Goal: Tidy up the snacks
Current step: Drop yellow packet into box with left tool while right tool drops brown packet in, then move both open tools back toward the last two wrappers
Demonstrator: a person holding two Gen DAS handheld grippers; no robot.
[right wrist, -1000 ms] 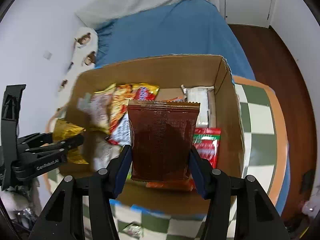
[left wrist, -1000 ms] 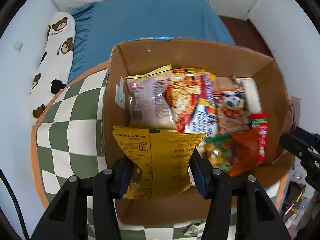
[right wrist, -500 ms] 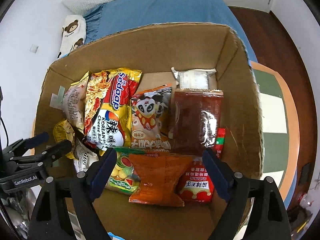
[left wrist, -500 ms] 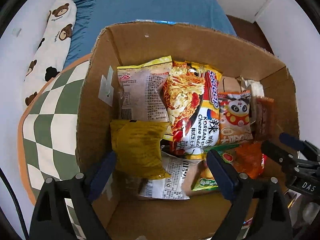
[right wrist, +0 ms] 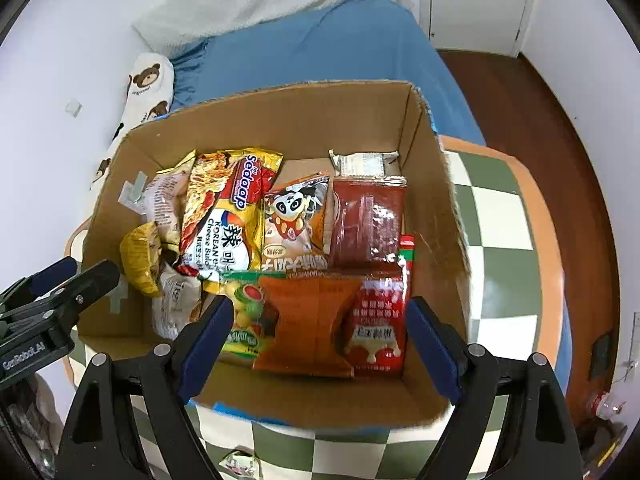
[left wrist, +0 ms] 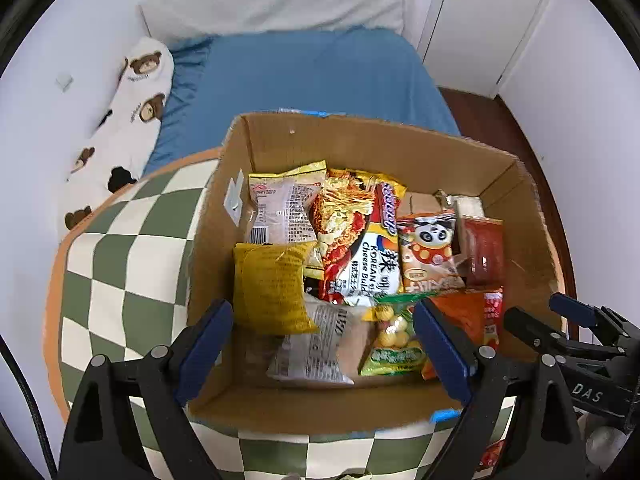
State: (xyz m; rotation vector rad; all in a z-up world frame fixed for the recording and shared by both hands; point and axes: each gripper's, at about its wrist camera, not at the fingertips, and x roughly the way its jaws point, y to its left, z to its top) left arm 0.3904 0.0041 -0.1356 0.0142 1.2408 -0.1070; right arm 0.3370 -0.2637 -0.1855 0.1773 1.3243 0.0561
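A cardboard box (left wrist: 360, 140) (right wrist: 280, 120) on a green checked table holds several snack packs. A yellow pack (left wrist: 270, 286) (right wrist: 140, 256) lies at the box's left side, a dark red pack (right wrist: 368, 224) (left wrist: 482, 250) at its right. Between them are a noodle pack (left wrist: 360, 248) (right wrist: 228, 208) and a panda pack (left wrist: 428, 252) (right wrist: 296, 224). My left gripper (left wrist: 322, 354) is open and empty above the box's near left. My right gripper (right wrist: 316, 344) is open and empty above the near right; it also shows in the left wrist view (left wrist: 568, 328).
The checked table (left wrist: 120, 256) (right wrist: 504, 220) with an orange rim carries the box. A blue bed (left wrist: 300, 76) and a bear-print pillow (left wrist: 128, 108) lie behind it. White walls, a door (left wrist: 480, 20) and dark wood floor (right wrist: 540, 92) are at the right.
Both grippers opened: the left let go of the yellow pack and the right of the dark red pack, which now lie in the box. Both grippers then pulled back.
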